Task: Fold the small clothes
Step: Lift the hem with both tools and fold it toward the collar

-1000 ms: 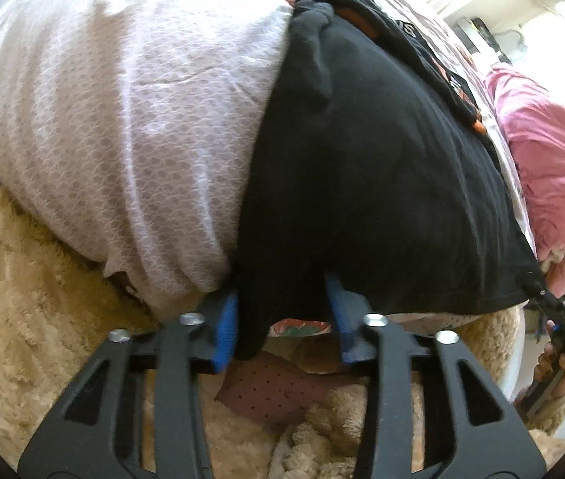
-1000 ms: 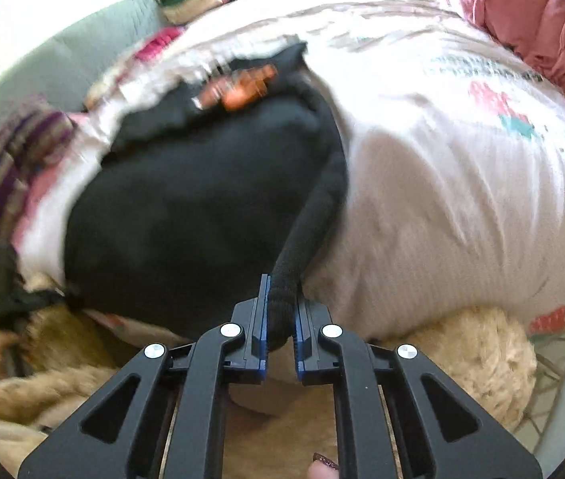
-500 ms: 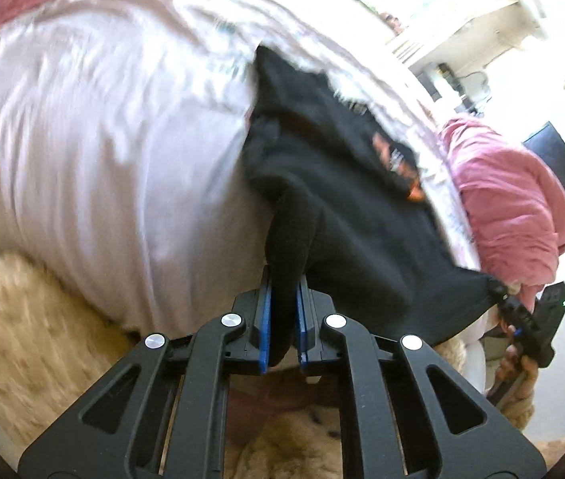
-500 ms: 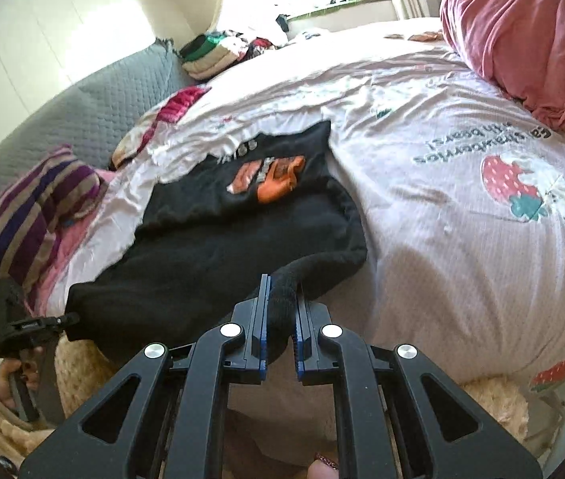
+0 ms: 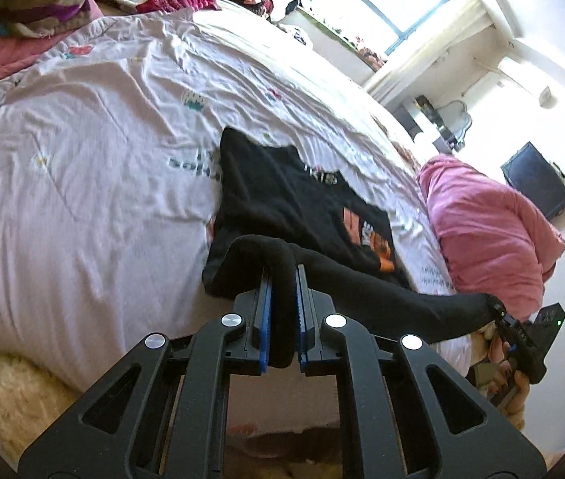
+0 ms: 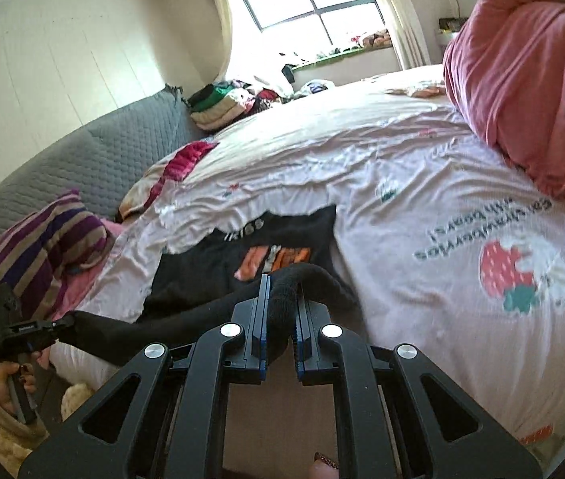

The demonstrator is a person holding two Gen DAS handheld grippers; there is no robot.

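A small black shirt (image 5: pixel 282 191) (image 6: pixel 218 263) with an orange print lies on the pale bed cover. Its near hem is lifted off the bed and stretched between both grippers. My left gripper (image 5: pixel 281 275) is shut on one bottom corner, the black cloth bunched between its blue pads. At the far right of the left wrist view, the right gripper (image 5: pixel 496 311) pinches the opposite corner. My right gripper (image 6: pixel 280 283) is shut on its corner too, and the left gripper (image 6: pixel 62 323) shows at the left edge of that view, held by a hand.
A pink duvet (image 5: pixel 486 231) (image 6: pixel 522 80) is heaped on the right of the bed. A striped pillow (image 6: pixel 38 255) and a grey quilted headboard (image 6: pixel 82 159) lie on the left. Folded clothes (image 6: pixel 218 103) are piled under the window. A cream fluffy rug (image 5: pixel 14 395) lies below the bed edge.
The left gripper closed on the shirt's corner. Both grippers have risen and tilted up, lifting the hem off the bed edge so the whole bed now shows.
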